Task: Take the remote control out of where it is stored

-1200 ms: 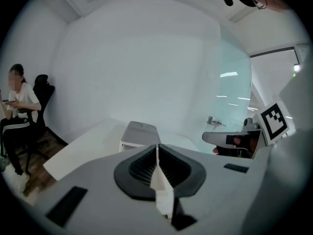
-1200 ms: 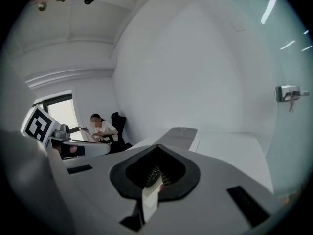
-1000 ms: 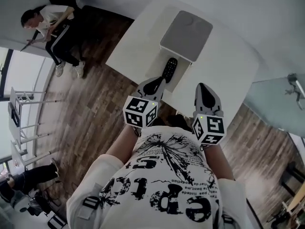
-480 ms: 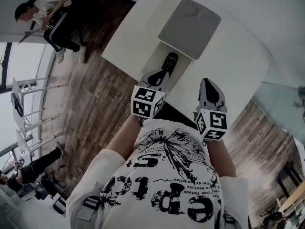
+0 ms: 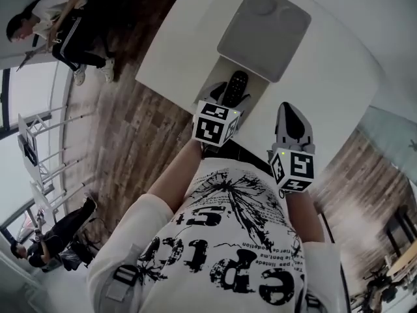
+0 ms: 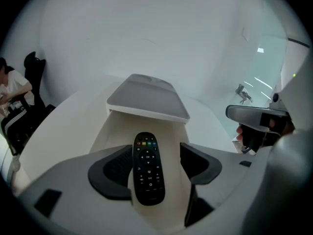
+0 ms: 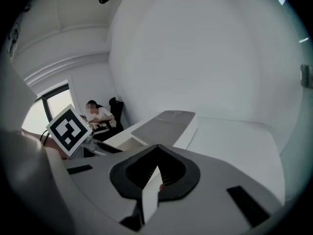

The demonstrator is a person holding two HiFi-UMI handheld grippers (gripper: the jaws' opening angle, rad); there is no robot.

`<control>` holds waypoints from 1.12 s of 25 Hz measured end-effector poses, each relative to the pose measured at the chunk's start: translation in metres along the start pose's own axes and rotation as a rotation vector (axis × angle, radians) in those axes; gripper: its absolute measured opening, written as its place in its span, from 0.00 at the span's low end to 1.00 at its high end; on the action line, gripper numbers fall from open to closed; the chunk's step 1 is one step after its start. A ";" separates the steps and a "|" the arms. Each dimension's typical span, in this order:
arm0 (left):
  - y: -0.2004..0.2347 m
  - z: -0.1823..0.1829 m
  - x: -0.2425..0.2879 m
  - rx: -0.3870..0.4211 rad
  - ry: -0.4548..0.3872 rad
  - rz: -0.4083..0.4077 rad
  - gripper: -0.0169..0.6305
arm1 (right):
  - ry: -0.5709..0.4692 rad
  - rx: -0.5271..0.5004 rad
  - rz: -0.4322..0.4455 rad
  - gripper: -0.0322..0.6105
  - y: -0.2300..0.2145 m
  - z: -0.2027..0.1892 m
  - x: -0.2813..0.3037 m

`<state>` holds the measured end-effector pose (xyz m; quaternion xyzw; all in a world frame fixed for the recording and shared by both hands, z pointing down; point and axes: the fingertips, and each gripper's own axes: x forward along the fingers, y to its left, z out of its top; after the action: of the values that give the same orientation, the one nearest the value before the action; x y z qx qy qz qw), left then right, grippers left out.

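A black remote control (image 5: 235, 85) (image 6: 148, 168) lies lengthwise in the open cream tray (image 5: 218, 70) (image 6: 110, 131) of a storage box. The box's grey lid (image 5: 264, 25) (image 6: 146, 99) is slid back beyond it. My left gripper (image 5: 231, 96) (image 6: 154, 165) is over the tray. Its jaws are opening, one on each side of the remote, and the dark pads (image 6: 111, 170) stand apart from it. My right gripper (image 5: 287, 113) (image 7: 157, 148) is shut and empty, held to the right over the table's near edge.
The box stands on a white table (image 5: 326, 90) whose near edge is just ahead of me. Wooden floor (image 5: 130, 142) lies to the left. One person sits at the far left (image 5: 58, 25); another is low at the left (image 5: 52, 240).
My left gripper has moved forward from short of the remote to over it, and its jaws have gone from shut to spread around it. The right gripper has barely moved.
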<state>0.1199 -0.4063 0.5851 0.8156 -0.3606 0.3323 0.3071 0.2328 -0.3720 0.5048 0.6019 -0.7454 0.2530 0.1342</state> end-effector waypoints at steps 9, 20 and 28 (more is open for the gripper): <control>0.011 -0.012 0.032 0.002 0.146 0.012 0.48 | 0.045 0.058 -0.003 0.05 -0.003 -0.007 0.020; 0.025 -0.025 0.051 0.115 0.237 0.150 0.47 | 0.054 0.094 -0.017 0.05 -0.012 0.000 0.043; 0.026 -0.025 0.046 0.102 0.308 0.059 0.44 | 0.017 0.092 -0.021 0.05 -0.011 0.017 0.041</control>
<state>0.1150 -0.4202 0.6416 0.7586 -0.3156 0.4801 0.3073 0.2359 -0.4166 0.5138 0.6130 -0.7256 0.2905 0.1155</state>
